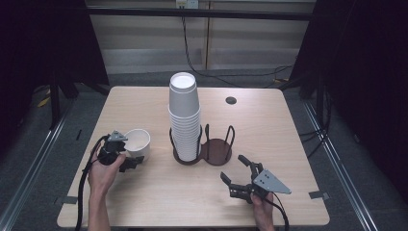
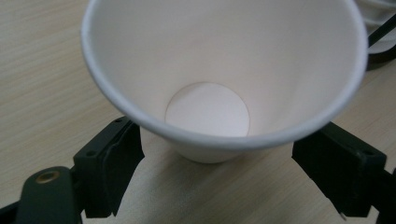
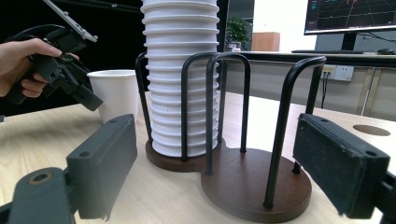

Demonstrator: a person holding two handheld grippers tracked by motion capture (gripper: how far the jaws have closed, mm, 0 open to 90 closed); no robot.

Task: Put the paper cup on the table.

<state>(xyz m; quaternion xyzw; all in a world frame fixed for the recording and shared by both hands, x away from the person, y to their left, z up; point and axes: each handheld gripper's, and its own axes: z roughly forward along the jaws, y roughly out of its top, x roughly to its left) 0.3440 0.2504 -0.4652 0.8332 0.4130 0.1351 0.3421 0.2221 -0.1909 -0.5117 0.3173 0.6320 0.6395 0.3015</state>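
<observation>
— Where was the loose paper cup (image 1: pixel 138 141) found?

— Upright on the worktop (image 1: pixel 159 192), mouth up, well to the left of the two-bay cup rack (image 1: pixel 202 150), whose left bay was filled by the tall cup stack (image 1: pixel 184 115) while the right bay was bare. The cup's long axis was vertical.

— And from the fingers?

— The cup's tapered lower wall was straddled by the left gripper (image 2: pixel 233 182) — one pad on either side. The fingers were drawn well in, yet a sliver of gap appeared to be left at each pad, so no firm clamp could be confirmed. The right gripper (image 1: pixel 236 174) was held low in front of the rack, fingers spread wide on nothing. The left hand was plainly the nearer one to the cup.
</observation>
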